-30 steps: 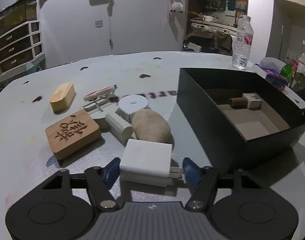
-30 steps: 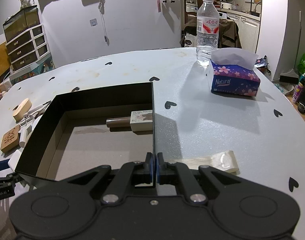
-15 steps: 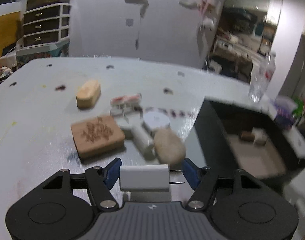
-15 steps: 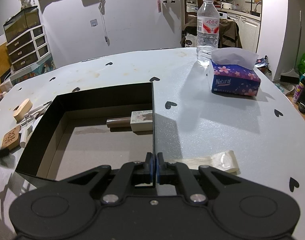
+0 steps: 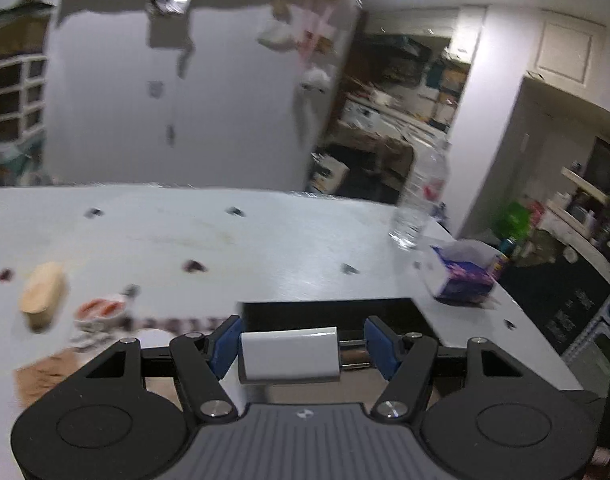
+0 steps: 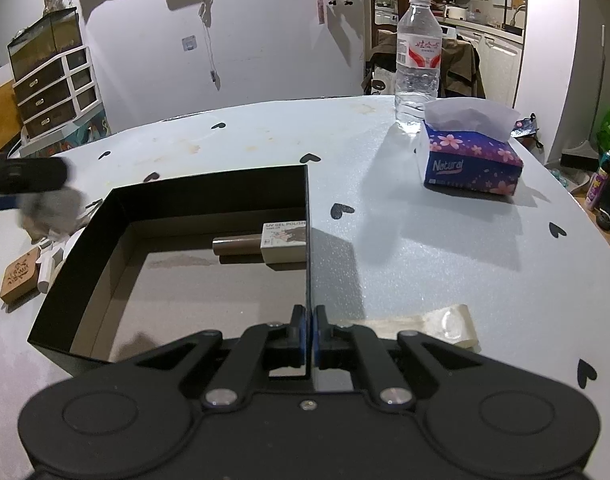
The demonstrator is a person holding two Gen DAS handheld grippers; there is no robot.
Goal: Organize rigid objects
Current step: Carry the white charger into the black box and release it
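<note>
At the far left of the table (image 5: 265,240) a pale wooden oval block (image 5: 41,294) lies well apart from the rest, and nearer, just left of the box, sit the engraved wooden tile (image 6: 20,276) and a white cylinder (image 6: 45,270), things that look yet to be sorted. The left tool (image 5: 303,344) carries the white plug adapter (image 5: 289,354) clear of the table, level, with its metal prongs pointing right toward the right-hand blue pad; its jaws stand partly open, closed onto the adapter across its length, the left pad against the body and the right pad at the prong tips. In my judgement the step in hand is carrying this adapter over the near-left wall of the black box (image 6: 209,190) and setting it down on the bare brown floor. To do it well, keep the adapter level so the prongs do not slip off the pad, clear the rim before lowering, and aim for the open floor on the near side, away from the brown tube (image 6: 236,246) and the small carton (image 6: 284,242) that lie against the far right corner; release only once it is low, since a hard plug dropped from height could bounce. To the right, the right tool (image 6: 309,334) is clamped nearly fully closed on the thin right wall of the box, steadying it. Far right, a water bottle (image 6: 417,60) and a tissue box (image 6: 471,160) stand clear of the work.
</note>
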